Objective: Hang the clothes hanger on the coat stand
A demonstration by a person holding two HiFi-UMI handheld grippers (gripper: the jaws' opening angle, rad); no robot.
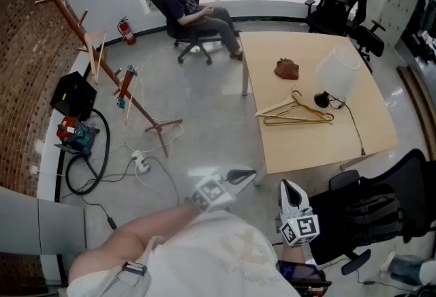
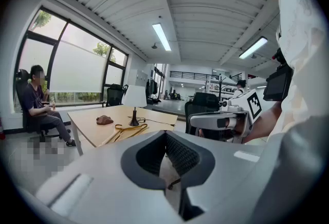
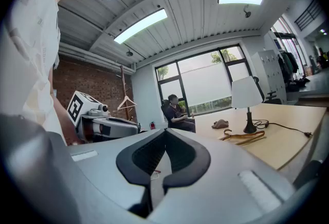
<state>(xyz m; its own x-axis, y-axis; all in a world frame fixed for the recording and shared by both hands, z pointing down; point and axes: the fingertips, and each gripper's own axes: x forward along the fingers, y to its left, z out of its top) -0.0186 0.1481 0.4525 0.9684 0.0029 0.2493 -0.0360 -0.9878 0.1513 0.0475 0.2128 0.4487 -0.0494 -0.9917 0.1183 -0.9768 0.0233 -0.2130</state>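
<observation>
Head view: both my grippers are empty, and the pick-up is not yet begun.

My left gripper (image 1: 246,174) and my right gripper (image 1: 287,185) are held close to my body. Each has its jaws pressed together with nothing between them, and the two gripper views show the same. Ahead of the right gripper, well apart from it, the clothes hanger (image 1: 300,117) lies flat on the table (image 1: 320,149), touching a paler second hanger (image 1: 272,110) and near the lamp (image 1: 336,74). The coat stand (image 1: 112,74) is far to the left of my left gripper, leaning, with one hanger on it. I judge that the step in hand is the approach. The next move calls for spreading one gripper's jaws, reaching forward over the table edge, and pinching the hanger so that its hook stays free.
</observation>
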